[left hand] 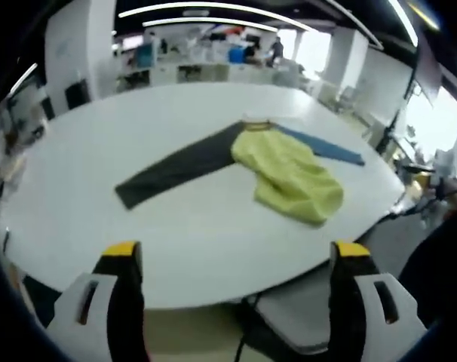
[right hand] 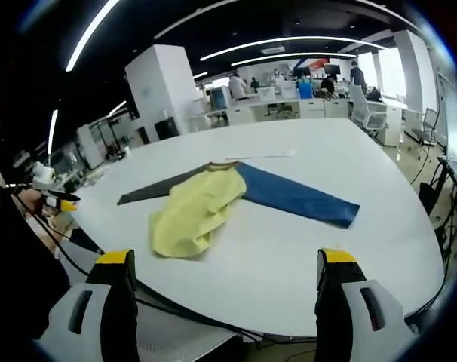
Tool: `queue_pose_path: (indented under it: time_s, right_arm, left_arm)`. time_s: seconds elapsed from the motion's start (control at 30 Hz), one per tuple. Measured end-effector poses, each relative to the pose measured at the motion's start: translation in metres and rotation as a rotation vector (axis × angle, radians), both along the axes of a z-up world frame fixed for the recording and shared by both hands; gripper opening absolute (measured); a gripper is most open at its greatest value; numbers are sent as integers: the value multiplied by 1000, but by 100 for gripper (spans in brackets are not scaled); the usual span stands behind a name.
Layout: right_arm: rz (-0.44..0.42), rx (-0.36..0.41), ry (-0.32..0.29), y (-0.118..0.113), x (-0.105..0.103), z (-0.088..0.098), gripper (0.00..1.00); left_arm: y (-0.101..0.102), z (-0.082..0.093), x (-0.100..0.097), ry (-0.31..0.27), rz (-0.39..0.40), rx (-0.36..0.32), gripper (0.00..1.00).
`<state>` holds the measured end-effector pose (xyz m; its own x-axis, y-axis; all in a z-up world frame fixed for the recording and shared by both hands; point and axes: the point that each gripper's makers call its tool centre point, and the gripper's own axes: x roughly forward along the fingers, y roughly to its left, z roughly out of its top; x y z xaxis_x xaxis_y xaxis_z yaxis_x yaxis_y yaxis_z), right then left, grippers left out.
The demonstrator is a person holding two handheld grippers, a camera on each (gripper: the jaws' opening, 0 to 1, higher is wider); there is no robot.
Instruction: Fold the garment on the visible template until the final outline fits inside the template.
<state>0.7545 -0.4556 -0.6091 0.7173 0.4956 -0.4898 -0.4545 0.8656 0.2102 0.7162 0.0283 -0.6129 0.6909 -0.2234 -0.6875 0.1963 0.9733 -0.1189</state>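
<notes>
A garment lies on the white round table. Its yellow body is bunched up, a dark grey sleeve stretches one way and a blue sleeve the other. In the right gripper view the yellow body sits left of centre, the blue sleeve runs right and the grey sleeve runs left. My left gripper is open, short of the table's near edge. My right gripper is open too, well back from the cloth. I make out no template outline.
An office with desks, chairs and people stands behind the table. A chair seat sits under the near table edge. Cables hang by the table's left edge. A white strip lies on the table beyond the collar.
</notes>
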Motion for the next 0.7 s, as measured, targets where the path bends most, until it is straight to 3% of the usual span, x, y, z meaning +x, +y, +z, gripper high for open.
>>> queue_pose_path:
  time_s: [0.7]
  right_arm:
    - [22,-17,12,5,2,-4,100]
  left_arm:
    - [-5,-10,1,27,-25,-6,98]
